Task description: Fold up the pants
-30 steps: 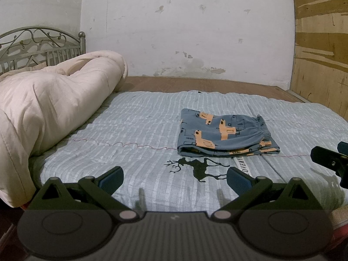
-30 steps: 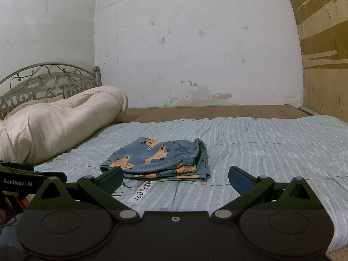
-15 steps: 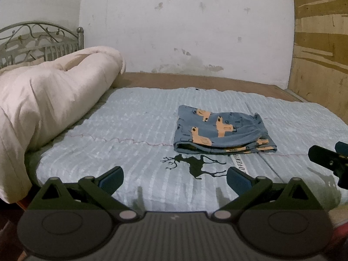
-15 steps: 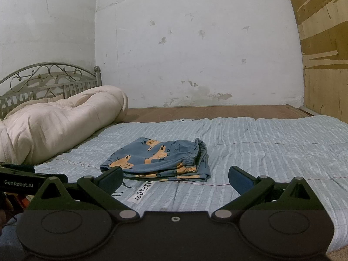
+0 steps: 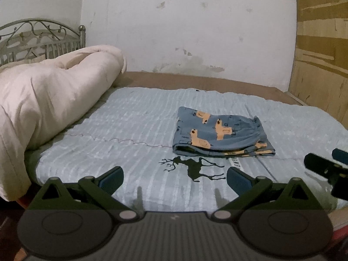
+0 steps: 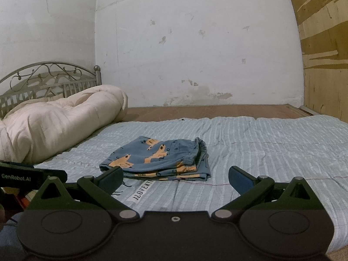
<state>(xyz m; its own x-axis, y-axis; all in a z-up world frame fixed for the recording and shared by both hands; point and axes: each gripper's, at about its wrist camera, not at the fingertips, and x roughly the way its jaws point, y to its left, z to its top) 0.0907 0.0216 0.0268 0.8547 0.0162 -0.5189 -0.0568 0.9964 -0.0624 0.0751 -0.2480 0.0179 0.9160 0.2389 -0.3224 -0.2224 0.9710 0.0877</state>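
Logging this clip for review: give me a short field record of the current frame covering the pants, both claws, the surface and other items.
pants: blue pants with orange print, folded into a compact stack, lying flat
surface: light blue striped bedspread with a black deer print
left claw: left claw open, empty, short of the pants
right claw: right claw open, empty, short of the pants
other items: rolled cream comforter at the left; metal headboard behind it
contact: neither claw touches the pants

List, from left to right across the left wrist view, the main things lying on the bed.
Rolled cream comforter → black deer print on the striped bedspread → folded blue pants → right gripper at the edge.
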